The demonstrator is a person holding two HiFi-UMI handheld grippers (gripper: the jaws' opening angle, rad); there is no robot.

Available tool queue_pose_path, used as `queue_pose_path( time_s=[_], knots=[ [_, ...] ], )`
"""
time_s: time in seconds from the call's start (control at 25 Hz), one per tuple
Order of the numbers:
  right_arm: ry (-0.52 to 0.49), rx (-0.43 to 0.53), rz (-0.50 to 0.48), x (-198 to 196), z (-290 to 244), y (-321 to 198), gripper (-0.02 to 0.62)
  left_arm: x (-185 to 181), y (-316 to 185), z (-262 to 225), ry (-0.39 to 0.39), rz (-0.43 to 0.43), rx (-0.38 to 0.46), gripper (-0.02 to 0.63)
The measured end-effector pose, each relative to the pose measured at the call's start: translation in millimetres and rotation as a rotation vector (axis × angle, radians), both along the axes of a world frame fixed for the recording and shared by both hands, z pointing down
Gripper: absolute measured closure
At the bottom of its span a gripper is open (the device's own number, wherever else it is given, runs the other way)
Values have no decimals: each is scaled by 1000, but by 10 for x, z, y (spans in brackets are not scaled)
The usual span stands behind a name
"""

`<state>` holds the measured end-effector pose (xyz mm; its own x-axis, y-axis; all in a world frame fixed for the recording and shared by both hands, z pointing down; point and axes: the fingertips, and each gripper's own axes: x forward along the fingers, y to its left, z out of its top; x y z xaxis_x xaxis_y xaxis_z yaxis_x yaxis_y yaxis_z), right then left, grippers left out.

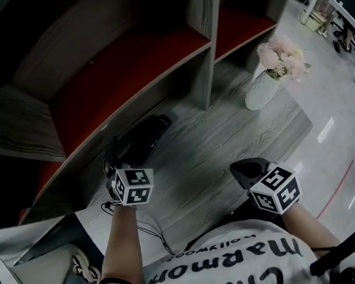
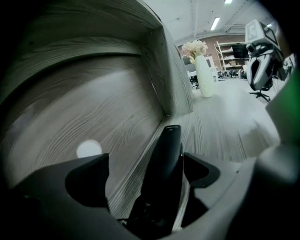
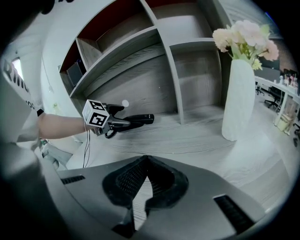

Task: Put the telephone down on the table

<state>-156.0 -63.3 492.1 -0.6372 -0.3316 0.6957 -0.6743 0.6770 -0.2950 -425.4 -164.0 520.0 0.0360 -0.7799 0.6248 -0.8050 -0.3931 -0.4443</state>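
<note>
The left tongs [image 2: 146, 164] stand spread wide, and the black telephone handset [image 2: 168, 154] runs lengthwise between the two jaws and out past their tips. It sits close against the right-hand jaw, with a clear gap to the left-hand one, so nothing is pinching it. I take the handset to be let go. From the right gripper view it lies low and level, apparently resting on the grey wood-grain counter [image 1: 227, 136] just ahead of the left tongs. It lies parallel to the foot of the shelf unit [image 1: 200, 42], on the far side of the handset from the right tongs. That spot keeps the handset out of the open middle of the counter. It also leaves slack for the thin cord [image 1: 152, 231], which trails back beneath the left tongs toward the person.

The right tongs [image 3: 145, 161] are pressed together at the tips with nothing in them. They hover well to the side of the handset and are angled down at bare counter. They seem to be simply waiting, since the job needs one hand.

A white vase [image 1: 262, 90] of pale pink flowers [image 1: 282, 58] stands well beyond the right tongs, clear of everything.

Counted: one handset, one cord, one vase, one bunch of flowers, two tongs.
</note>
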Motion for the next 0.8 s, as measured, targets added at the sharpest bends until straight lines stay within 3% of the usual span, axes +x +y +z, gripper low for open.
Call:
queue_pose_path(
  time_s=[0.16,0.28,0.48,0.52,0.56,0.8],
  knots=[
    [-26,16,-65,-145,-39,-93,589,-128,116,-337,6,-111,118,133],
    [-56,30,-127,-212,-76,-177,589,-185,265,-654,76,-227,213,135],
    [-130,56,-247,-175,-202,-314,589,-32,507,-901,101,-335,260,158],
    [-139,59,-269,-127,-225,-344,589,35,560,-969,108,-358,289,229],
    [-145,62,-291,-69,-245,-377,589,110,609,-1040,112,-379,323,338],
    [-156,83,-437,290,-349,-622,589,595,868,-1265,160,-550,424,499]
  ],
)
